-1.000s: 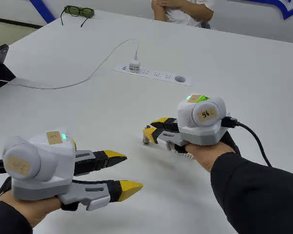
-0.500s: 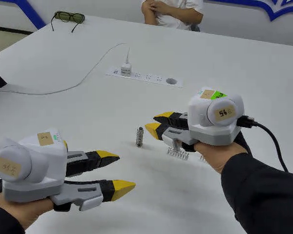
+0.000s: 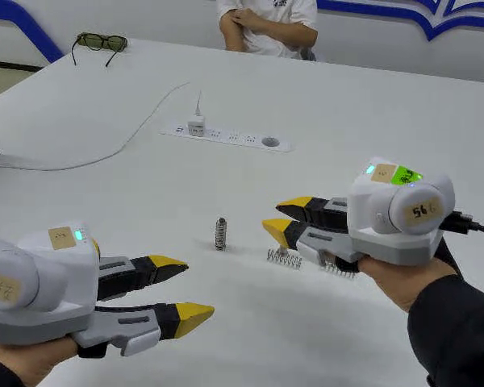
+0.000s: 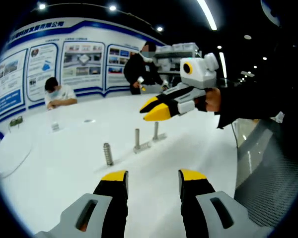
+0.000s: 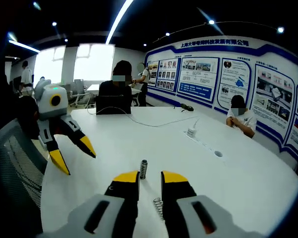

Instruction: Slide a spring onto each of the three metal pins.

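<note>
Sprung pin (image 3: 220,234) stands upright, spring seated; loose spring (image 3: 284,258) lies flat just below the right gripper (image 3: 284,214); bare pins (image 4: 137,139) stand beside it; left gripper (image 3: 189,288) jaws spread, right narrowly parted, both empty; risk: pinching the flat spring off-centre flicks it away, or a tip tips a pin over; versus 1 s ago, right gripper has backed off the sprung pin.

Spring-sleeved pin (image 3: 220,234) upright; two bare pins (image 4: 137,139) upright nearby; loose spring (image 3: 284,258) flat.
</note>
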Demonstrator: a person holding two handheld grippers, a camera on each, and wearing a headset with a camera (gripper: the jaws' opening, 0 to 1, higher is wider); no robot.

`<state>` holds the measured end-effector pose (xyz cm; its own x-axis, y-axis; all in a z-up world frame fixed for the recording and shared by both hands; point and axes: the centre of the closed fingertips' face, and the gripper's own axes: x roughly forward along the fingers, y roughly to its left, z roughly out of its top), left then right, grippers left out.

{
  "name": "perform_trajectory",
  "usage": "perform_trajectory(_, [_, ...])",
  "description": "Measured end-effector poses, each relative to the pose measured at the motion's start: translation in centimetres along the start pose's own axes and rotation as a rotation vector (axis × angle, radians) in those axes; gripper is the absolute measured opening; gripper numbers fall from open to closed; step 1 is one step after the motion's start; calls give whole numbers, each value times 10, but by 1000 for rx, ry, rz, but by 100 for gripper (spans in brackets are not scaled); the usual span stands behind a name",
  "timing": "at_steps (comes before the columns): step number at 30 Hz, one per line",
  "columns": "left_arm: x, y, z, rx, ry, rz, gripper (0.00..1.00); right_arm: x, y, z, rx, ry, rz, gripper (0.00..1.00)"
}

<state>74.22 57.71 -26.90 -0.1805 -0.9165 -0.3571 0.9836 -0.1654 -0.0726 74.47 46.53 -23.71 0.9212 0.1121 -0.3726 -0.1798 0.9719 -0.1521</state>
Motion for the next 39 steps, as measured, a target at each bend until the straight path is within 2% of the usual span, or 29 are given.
perform_trajectory(8, [1, -1, 3, 11, 6, -5, 41, -10, -6, -30, 9, 56, -16, 18])
perform_trajectory(19, [1, -2, 2, 12, 10, -7, 41, -1, -13, -69, 6, 164, -19, 19])
perform_trajectory(24, [0, 0, 2, 8, 11, -3, 41, 7, -21, -79, 27, 193, -24, 19])
perform_trajectory(39, [-1, 3, -1, -1, 11, 3, 41, 24, -23, -98, 28, 304, -4, 19])
